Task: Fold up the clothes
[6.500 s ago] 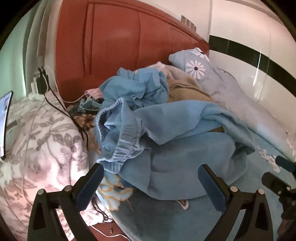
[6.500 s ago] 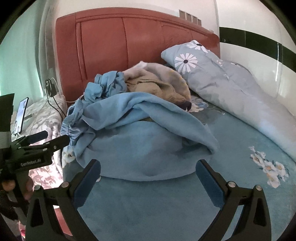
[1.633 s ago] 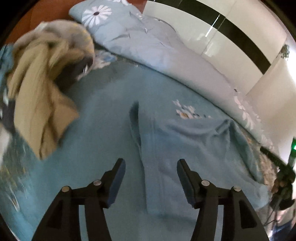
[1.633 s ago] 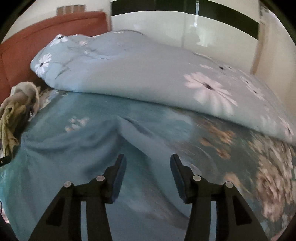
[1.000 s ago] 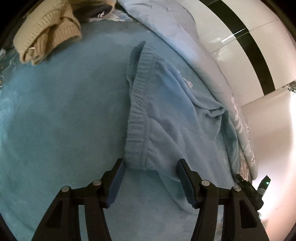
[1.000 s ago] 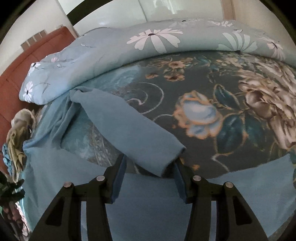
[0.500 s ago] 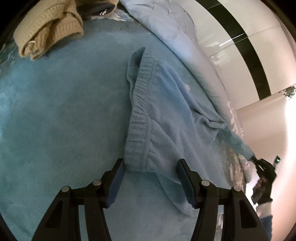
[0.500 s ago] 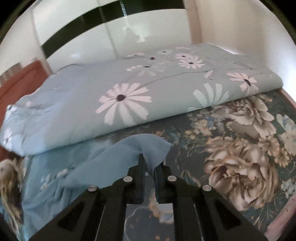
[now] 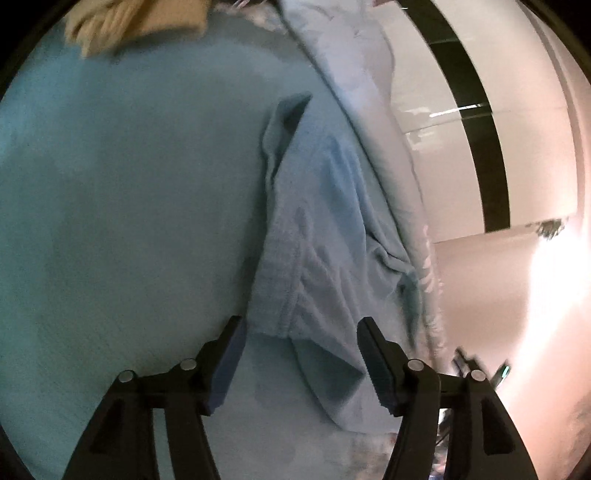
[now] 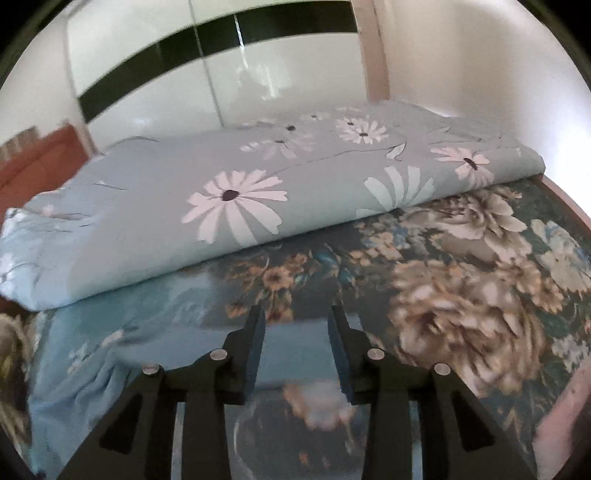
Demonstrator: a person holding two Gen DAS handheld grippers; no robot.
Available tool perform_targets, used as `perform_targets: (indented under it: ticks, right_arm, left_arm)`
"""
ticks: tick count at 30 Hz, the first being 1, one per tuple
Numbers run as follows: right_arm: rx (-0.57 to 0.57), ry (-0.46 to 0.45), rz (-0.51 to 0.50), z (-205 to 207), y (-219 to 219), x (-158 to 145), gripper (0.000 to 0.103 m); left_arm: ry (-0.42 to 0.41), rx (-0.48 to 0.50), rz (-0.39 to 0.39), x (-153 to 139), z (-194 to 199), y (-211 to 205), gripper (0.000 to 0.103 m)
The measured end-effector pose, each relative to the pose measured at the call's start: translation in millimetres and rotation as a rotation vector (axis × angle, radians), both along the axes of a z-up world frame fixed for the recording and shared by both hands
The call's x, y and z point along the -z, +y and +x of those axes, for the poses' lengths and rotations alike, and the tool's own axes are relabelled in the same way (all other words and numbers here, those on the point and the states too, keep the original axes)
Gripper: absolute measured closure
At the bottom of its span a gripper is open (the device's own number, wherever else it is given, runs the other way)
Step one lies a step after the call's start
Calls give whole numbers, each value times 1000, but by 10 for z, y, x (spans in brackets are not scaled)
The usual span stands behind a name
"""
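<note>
A folded daisy-print quilt (image 10: 258, 199) lies on the floral bedspread (image 10: 461, 295) beside a white wardrobe (image 10: 184, 85).

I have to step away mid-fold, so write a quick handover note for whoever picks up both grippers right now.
Left gripper: open, straddling the ribbed waistband corner of the light blue fleece trousers, not clamped.
Right gripper: open, empty, over the floral bedspread.
Trousers lie spread on the teal blanket, beside the daisy-print duvet. Beige knit waits.
Done: laid out. Left: every fold.
</note>
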State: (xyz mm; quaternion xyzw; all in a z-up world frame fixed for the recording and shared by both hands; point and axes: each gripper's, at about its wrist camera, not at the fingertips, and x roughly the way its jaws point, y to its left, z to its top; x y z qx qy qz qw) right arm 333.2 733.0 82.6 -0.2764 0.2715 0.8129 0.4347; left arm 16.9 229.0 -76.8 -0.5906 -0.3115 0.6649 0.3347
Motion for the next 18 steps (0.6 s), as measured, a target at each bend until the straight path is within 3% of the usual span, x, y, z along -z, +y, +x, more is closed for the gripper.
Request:
perform_targets:
  ticks: [4, 9, 13, 16, 18]
  right_arm:
    - [-20, 28, -75, 711, -451, 112, 62]
    - [51, 25, -197, 1318, -757, 486, 62]
    - [78, 99, -282, 1590, -859, 796, 62]
    - [169, 242, -344, 1780, -722, 954, 62]
    - [197, 296, -359, 1792, -649, 1002, 62]
  left_arm:
    - [-29, 14, 14, -66, 118, 48, 36]
    - [-63, 31, 23, -25, 166, 189, 36]
    - [-75, 12, -8, 16, 122, 296, 36]
    - [-26, -20, -56, -40, 60, 361, 36]
    - [-16, -56, -49, -40, 8, 287, 38]
